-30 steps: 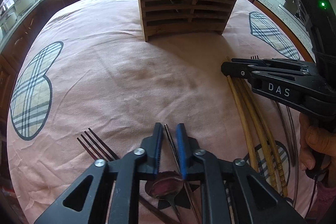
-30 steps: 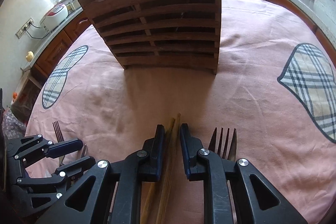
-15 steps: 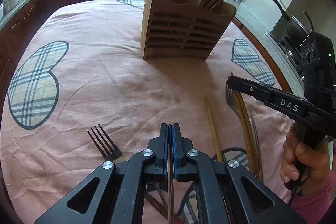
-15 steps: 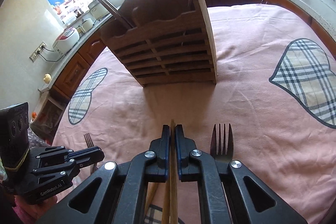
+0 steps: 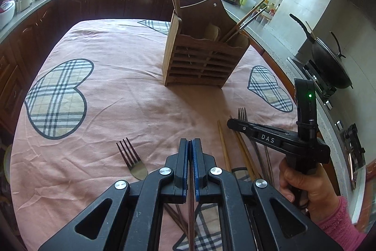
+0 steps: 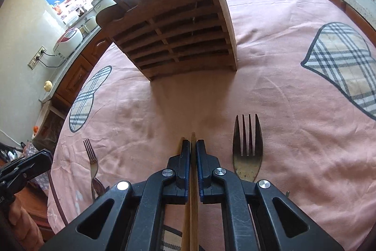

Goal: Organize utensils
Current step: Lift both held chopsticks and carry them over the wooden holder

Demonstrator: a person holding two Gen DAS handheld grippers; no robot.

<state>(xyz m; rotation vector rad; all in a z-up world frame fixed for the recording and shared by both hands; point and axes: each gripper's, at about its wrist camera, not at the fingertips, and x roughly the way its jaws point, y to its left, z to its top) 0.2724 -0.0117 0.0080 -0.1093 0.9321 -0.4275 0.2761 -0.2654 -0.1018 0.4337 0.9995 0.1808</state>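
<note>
A slatted wooden utensil holder (image 5: 204,58) stands on the pink tablecloth, with chopsticks sticking out of it; it also shows in the right wrist view (image 6: 178,37). My left gripper (image 5: 190,142) is shut on a thin metal spoon handle (image 5: 190,211), lifted above the cloth. My right gripper (image 6: 193,144) is shut on a wooden chopstick (image 6: 193,204); it shows in the left wrist view (image 5: 231,122) at the right. A fork (image 5: 131,157) lies left of the left gripper. Another fork (image 6: 248,147) lies right of the right gripper. More chopsticks (image 5: 244,157) lie under the right gripper.
The table has a pink cloth with plaid heart patches (image 5: 56,98). Kitchen counters ring the table, with a wok (image 5: 329,62) on the stove at the right and a rice cooker (image 6: 68,39) on the left counter. A spoon (image 6: 98,185) lies near the table's left edge.
Both grippers closed, the left on the spoon handle and the right on a chopstick, then rose and drew back from the holder, which now looks smaller.
</note>
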